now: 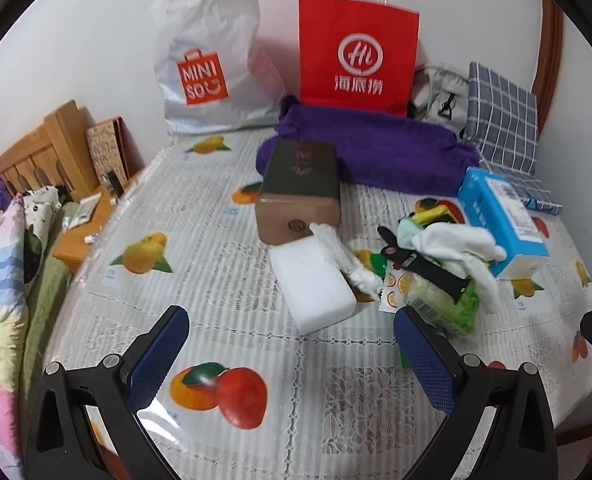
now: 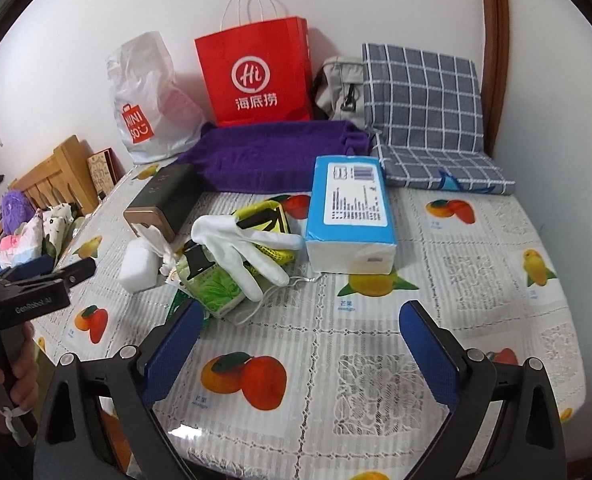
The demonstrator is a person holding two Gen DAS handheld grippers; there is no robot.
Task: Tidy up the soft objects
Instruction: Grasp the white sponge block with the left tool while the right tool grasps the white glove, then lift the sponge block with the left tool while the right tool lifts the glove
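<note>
A pile of soft things lies mid-table: a white glove (image 2: 236, 246) (image 1: 460, 246), a white sponge block (image 1: 312, 284) (image 2: 138, 266), a green tissue pack (image 2: 216, 288) (image 1: 444, 304) and a blue tissue pack (image 2: 350, 216) (image 1: 504, 220). A purple towel (image 1: 376, 152) (image 2: 272, 152) lies behind them. My left gripper (image 1: 292, 344) is open and empty, in front of the sponge. My right gripper (image 2: 302, 340) is open and empty, in front of the pile, its left finger near the green pack.
A dark box (image 1: 300, 184) (image 2: 164, 196) lies beside the sponge. A red paper bag (image 1: 356, 48) (image 2: 256, 72), a white Miniso bag (image 1: 212, 60) and a grey checked cushion (image 2: 424, 100) stand at the wall. The fruit-print tablecloth (image 2: 376, 360) covers the table. A bed (image 1: 0, 260) is left.
</note>
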